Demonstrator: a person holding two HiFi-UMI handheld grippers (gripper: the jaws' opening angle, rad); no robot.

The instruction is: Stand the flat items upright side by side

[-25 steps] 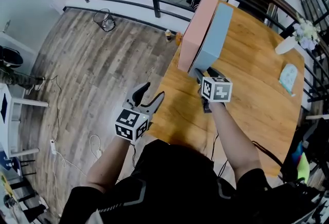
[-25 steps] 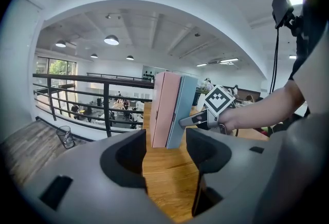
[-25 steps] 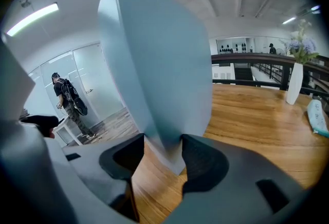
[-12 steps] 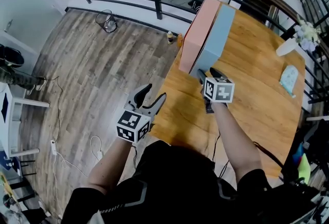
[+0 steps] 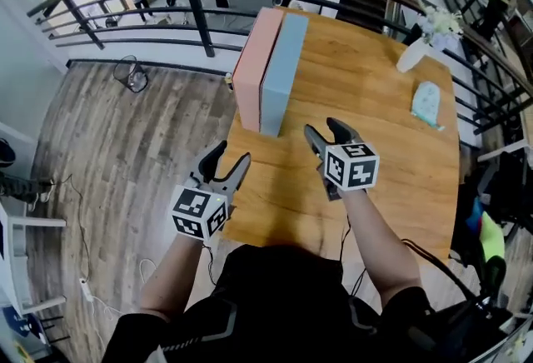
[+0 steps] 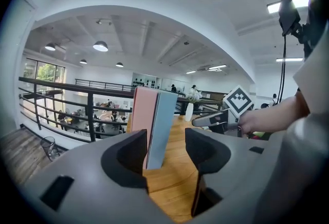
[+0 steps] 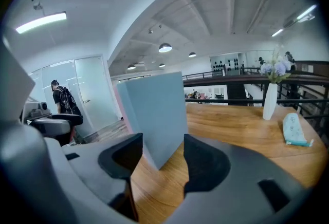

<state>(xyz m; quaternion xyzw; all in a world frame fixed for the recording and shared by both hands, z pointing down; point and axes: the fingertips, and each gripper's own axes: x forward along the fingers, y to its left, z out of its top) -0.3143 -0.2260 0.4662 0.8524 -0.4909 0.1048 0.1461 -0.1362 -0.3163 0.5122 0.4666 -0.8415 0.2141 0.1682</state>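
Wooden planks cover the floor [image 5: 125,128] of a gallery with a black railing [image 5: 191,3], and a wooden table [image 5: 391,153] stands against this railing. On the table, at about 11 o'clock from its middle and near its left edge, two flat items stand upright side by side: a pink panel [image 5: 250,62] on the outside and a blue panel [image 5: 281,62] touching it on the inner side. Both are plain, rectangular and of almost the same height, and their narrow ends face the person. At about 2 o'clock a white vase [image 5: 414,53] with flowers stands, and a pale blue pouch [image 5: 426,103] lies near it. The left gripper [image 5: 231,151] is held at the near left edge of the table at 7 o'clock from the panels, pointing toward them; its jaws are apart and nothing is between them. The right gripper [image 5: 321,126] hangs over the table at 5 o'clock from the panels, clear of them, with its jaws also apart and empty. Both forearms reach forward from the body, a little bent.
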